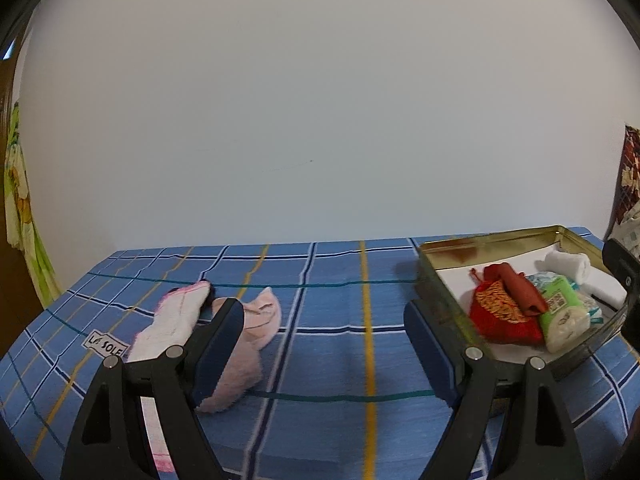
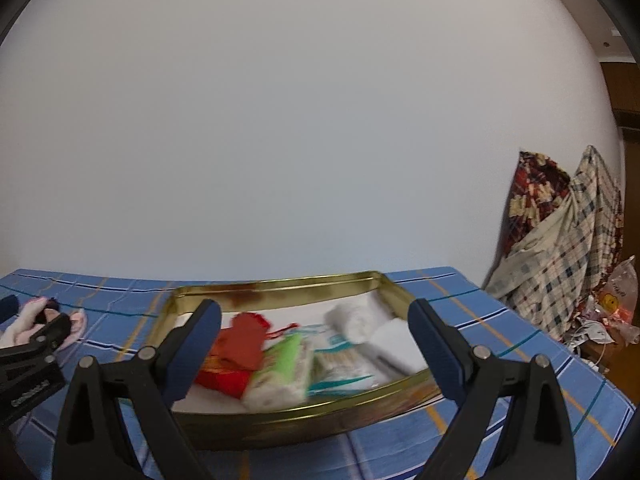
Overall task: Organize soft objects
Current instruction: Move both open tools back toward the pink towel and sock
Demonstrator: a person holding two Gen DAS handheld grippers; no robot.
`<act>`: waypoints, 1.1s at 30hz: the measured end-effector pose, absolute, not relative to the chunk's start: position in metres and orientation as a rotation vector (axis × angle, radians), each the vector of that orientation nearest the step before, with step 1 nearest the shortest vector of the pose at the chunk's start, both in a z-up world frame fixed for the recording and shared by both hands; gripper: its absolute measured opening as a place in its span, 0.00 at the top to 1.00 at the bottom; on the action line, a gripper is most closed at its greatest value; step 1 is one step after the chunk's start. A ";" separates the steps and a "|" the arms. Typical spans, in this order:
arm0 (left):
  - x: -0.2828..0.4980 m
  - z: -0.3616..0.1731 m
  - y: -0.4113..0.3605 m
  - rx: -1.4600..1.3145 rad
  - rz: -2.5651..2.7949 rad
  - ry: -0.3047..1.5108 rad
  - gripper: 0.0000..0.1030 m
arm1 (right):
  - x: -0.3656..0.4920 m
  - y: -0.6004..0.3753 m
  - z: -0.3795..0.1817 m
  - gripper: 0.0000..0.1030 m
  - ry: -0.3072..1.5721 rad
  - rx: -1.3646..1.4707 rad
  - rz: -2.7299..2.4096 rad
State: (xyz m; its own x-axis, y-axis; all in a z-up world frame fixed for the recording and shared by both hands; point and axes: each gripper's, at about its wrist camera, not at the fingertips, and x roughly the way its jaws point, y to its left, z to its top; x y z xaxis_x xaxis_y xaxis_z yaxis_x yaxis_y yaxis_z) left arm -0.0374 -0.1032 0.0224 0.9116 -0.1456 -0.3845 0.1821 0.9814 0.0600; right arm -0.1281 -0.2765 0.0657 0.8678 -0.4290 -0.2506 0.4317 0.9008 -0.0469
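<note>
Worktop (image 1: 332,332) covered with a blue plaid cloth, set against a plain pale wall (image 1: 320,100). A heap of patterned fabrics (image 2: 560,248) stands off its right end.

Gold metal tin (image 2: 280,420), shallow and open, sits on the right part of the worktop. Inside it, on a white lining: red embroidered pouch (image 1: 500,312) at the left, green-and-white packet (image 1: 560,312) touching its right side, a teal-printed pack (image 2: 340,360) beside that, rolled white cloth (image 1: 568,264) toward the far right corner. Contents blurred in the right wrist view.

Pink cloth (image 1: 248,344) lies crumpled on the left part of the worktop, well apart from the tin; a paler pink-edged piece (image 1: 176,320) overlaps its left side.

Left claw (image 1: 324,344): fingers spread wide, nothing between them; its left finger passes in front of the pink cloth, contact cannot be told.

Right claw (image 2: 316,344): fingers spread wide, empty, hanging before the tin's near rim.
</note>
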 end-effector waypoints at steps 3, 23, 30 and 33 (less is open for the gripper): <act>-0.034 0.021 -0.094 0.092 -0.158 0.391 0.18 | -0.121 -0.262 0.064 0.07 0.266 0.029 -0.419; -0.005 0.012 -0.023 0.047 -0.076 0.469 0.18 | -0.078 -0.182 0.051 0.07 0.307 0.043 -0.281; 0.011 0.004 0.020 -0.040 -0.027 0.559 0.18 | -0.062 -0.159 0.047 0.07 0.322 0.054 -0.240; 0.017 0.000 0.039 -0.083 0.005 0.596 0.19 | -0.057 -0.149 0.047 0.07 0.319 0.056 -0.215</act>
